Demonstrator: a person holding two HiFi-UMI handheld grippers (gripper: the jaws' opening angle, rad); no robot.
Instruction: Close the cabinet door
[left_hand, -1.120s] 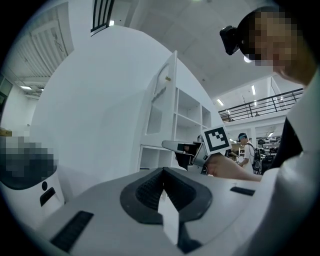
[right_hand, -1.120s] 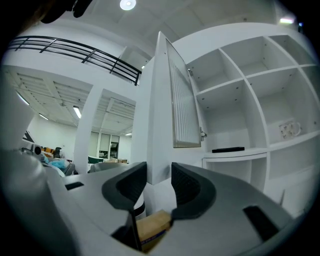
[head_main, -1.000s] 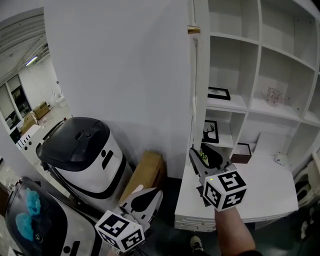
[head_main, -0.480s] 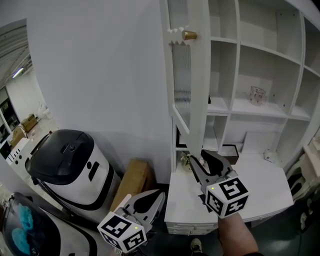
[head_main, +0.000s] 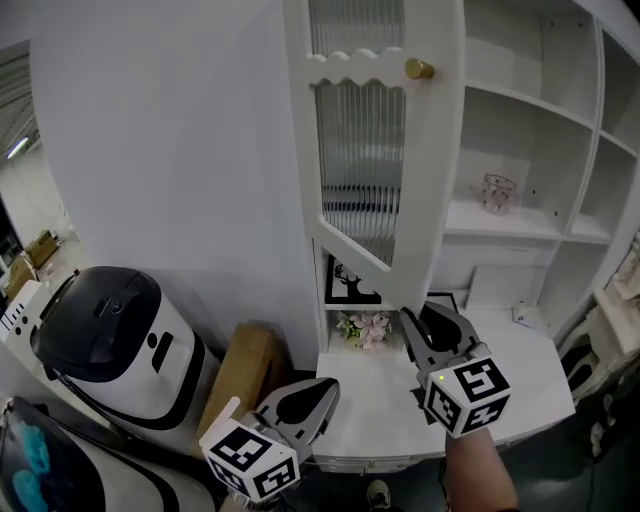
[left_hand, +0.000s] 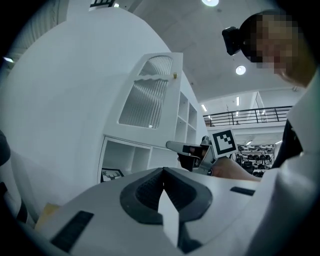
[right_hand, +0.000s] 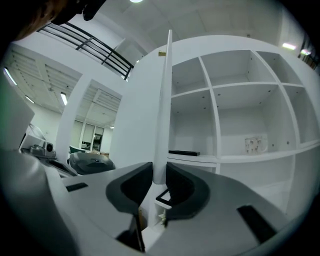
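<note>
The white cabinet door (head_main: 365, 150) has ribbed glass and a gold knob (head_main: 418, 69); it stands partly open, hinged at its left. My right gripper (head_main: 420, 320) is at the door's lower corner. In the right gripper view the door's edge (right_hand: 161, 115) runs up from between the jaws of the right gripper (right_hand: 159, 182), which have just been closing, and the pads press on it. My left gripper (head_main: 325, 388) hangs low at the left, apart from the door, shut with nothing in it. In the left gripper view, beyond the left gripper (left_hand: 163, 175), the door (left_hand: 147, 95) shows.
Open white shelves (head_main: 520, 110) hold a glass cup (head_main: 497, 192), a deer picture (head_main: 350, 285) and small flowers (head_main: 365, 328). A white desk top (head_main: 525, 370) juts out below. A black-lidded white machine (head_main: 110, 330) and a cardboard box (head_main: 245, 370) stand at the left.
The door has swung from edge-on to showing its glass face, its knob now further right. Both grippers have moved right with it, the right one staying at the door's lower edge.
</note>
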